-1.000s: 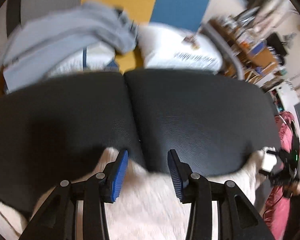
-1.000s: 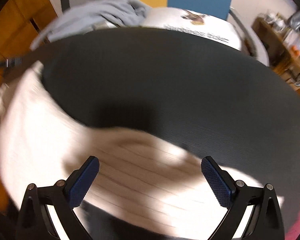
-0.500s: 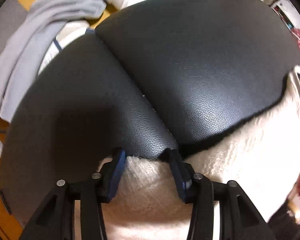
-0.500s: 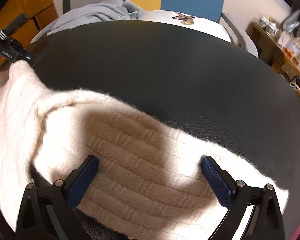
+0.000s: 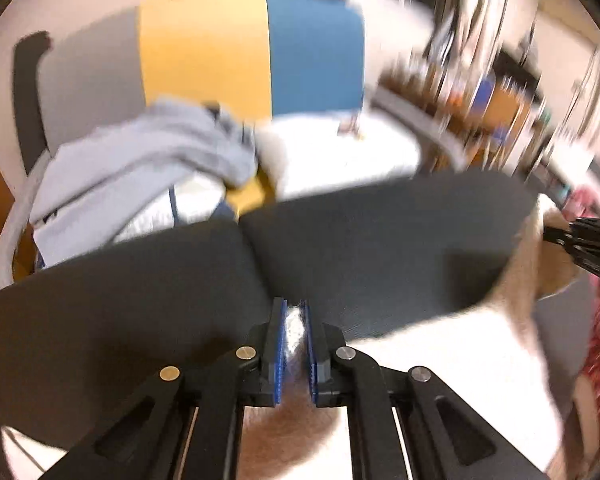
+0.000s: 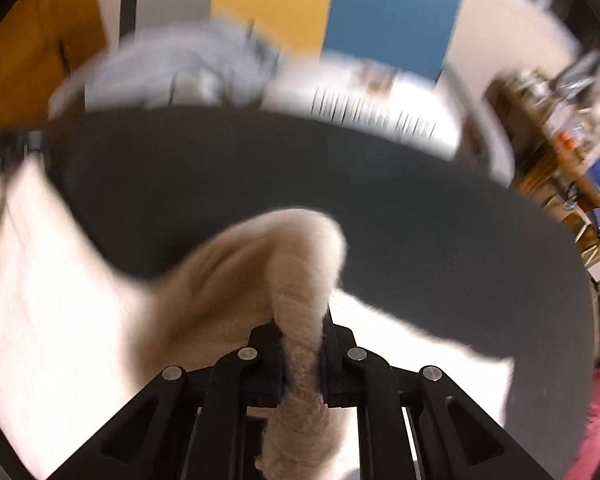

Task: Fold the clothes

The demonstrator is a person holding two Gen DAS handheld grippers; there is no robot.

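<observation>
My left gripper (image 5: pixel 292 312) has just clamped onto an edge of the cream sweater (image 5: pixel 452 364), and my right gripper (image 6: pixel 300 320) has pinched a thick bunch of it. The sweater's gripped edge stretches between both tools, lifted off the black seat (image 5: pixel 380 240). The fold, I judge, goes forward, away from me.

Two grippers: the left gripper (image 5: pixel 292 320) at six o'clock of its own view, the right gripper (image 6: pixel 302 344) likewise. One cream knitted sweater (image 6: pixel 60 320). One grey garment (image 5: pixel 140 160) at ten o'clock. One black cushioned surface (image 5: pixel 380 240) in two halves. One white pillow (image 5: pixel 340 152) at twelve. Two panels at twelve: one yellow panel (image 5: pixel 204 56), one blue panel (image 5: pixel 312 52).
</observation>
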